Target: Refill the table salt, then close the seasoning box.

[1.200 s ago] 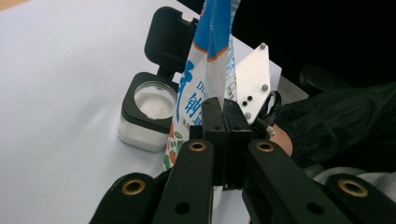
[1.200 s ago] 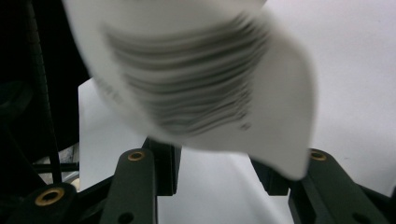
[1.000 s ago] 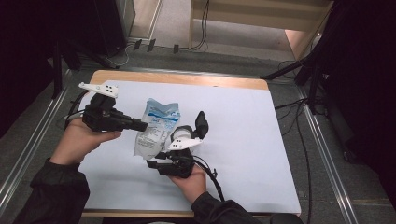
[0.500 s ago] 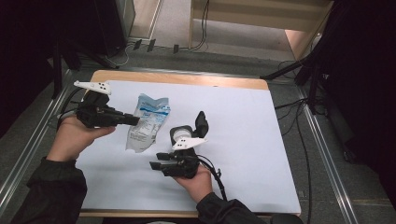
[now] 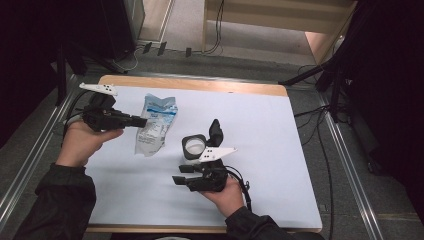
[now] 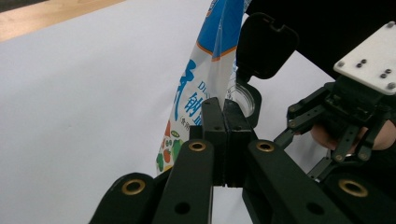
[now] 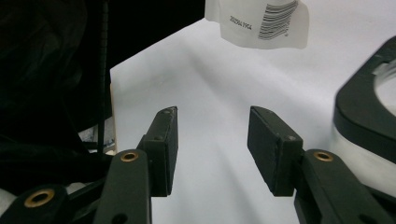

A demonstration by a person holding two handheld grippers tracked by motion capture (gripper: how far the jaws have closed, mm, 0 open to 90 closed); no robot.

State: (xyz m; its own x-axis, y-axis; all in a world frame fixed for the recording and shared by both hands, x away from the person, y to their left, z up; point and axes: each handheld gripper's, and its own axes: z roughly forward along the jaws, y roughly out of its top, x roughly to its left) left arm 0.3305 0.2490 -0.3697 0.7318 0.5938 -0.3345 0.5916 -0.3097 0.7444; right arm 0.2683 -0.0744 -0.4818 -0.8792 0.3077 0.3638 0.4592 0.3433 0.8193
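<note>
With my left claw (image 5: 141, 121) clamped on the limp, light snack pouch (image 5: 154, 125), best held by its sealed edge, over the tabletop (image 5: 280, 130), my right claw (image 7: 212, 140) gapes empty.

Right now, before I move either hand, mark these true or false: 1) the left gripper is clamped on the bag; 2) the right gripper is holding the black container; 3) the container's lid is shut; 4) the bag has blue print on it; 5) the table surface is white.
1) True: the left gripper is shut on the bag.
2) False: the right gripper has open jaws with nothing between them; the black container stands beside it on the table.
3) False: the lid stands flipped up, leaving the round opening uncovered.
4) True: blue lettering and a blue band show in the left gripper view.
5) True: the table has a white top with a wooden edge.
</note>
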